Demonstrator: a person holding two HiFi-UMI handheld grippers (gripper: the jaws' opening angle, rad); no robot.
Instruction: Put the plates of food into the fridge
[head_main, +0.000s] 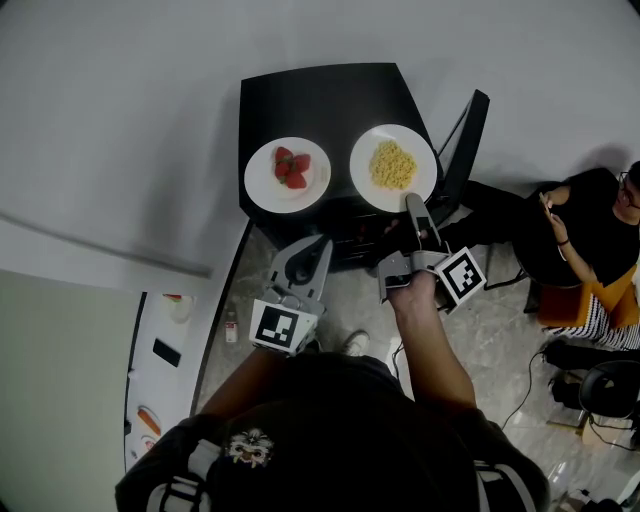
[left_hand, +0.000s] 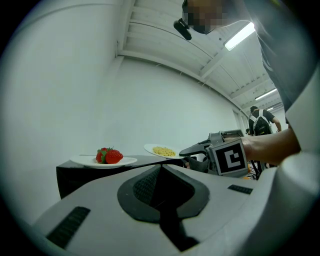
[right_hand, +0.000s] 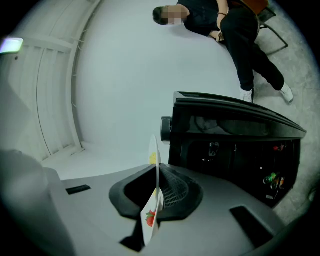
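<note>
White round noodle plate (head_main: 362, 178) rim pinched in right gripper (head_main: 414, 206) jaws, left gripper (head_main: 318, 246) jaws closed, empty

Ahead of both pairs of jaws stands a low black box-shaped cabinet (head_main: 320, 100), backed by a plain white wall (head_main: 130, 110). Beneath them lies a grey speckled stone floor (head_main: 495, 325). Above the left jaws, bright strip lights (left_hand: 245, 36) cross a ribbed white ceiling (left_hand: 165, 35).
</note>
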